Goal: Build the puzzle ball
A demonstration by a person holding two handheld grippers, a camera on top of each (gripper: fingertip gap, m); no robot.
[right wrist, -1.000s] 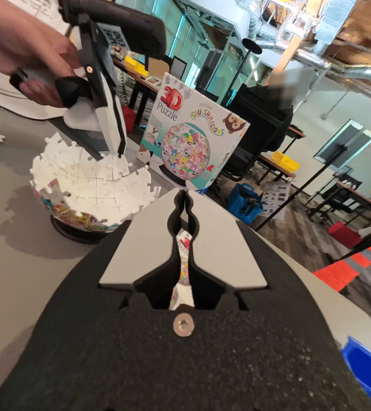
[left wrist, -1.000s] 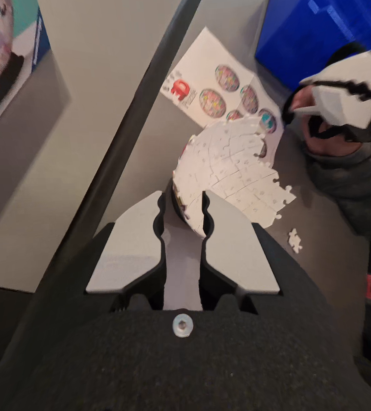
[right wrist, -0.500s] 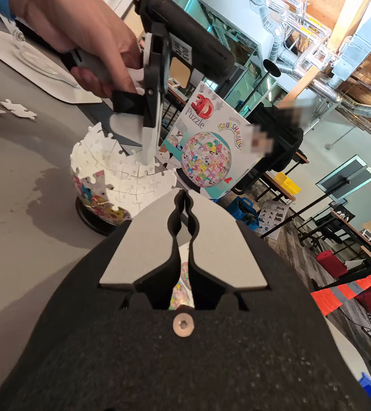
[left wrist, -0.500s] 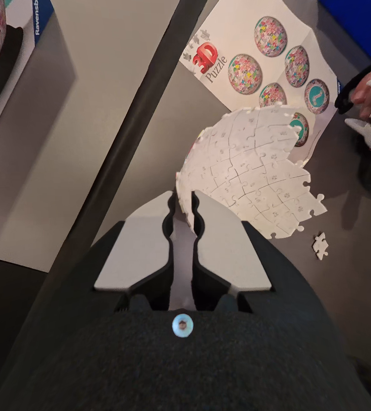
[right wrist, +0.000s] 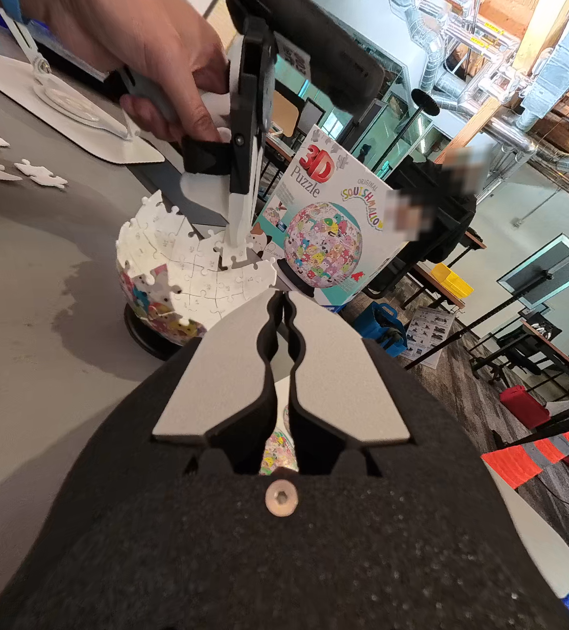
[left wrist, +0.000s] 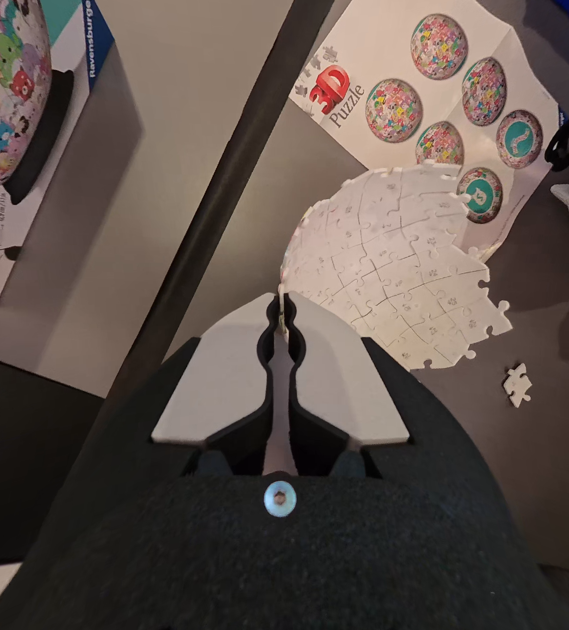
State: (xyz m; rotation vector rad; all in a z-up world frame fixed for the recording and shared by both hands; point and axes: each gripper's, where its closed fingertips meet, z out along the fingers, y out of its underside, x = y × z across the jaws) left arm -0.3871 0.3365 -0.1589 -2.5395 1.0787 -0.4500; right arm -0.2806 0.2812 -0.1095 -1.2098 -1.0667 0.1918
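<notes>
Closing since a sec ago, left gripper (left wrist: 281, 301) now pinches a piece on the half-built puzzle ball (left wrist: 392, 272) rim in left view, while right view shows right gripper (right wrist: 282, 297) nearly shut, empty, beside ball on its black stand (right wrist: 150, 335), so seating looks underway.

Left view dim — right view daylit, edges warped, hand (right wrist: 146, 64) blurred.

Occlusions and cut-offs

Puzzle box (left wrist: 20, 136) is cropped by the left edge; the ball's black stand (right wrist: 146, 335) is partly hidden behind the right gripper (right wrist: 283, 300); numbers on piece backs are too small to be read.
</notes>
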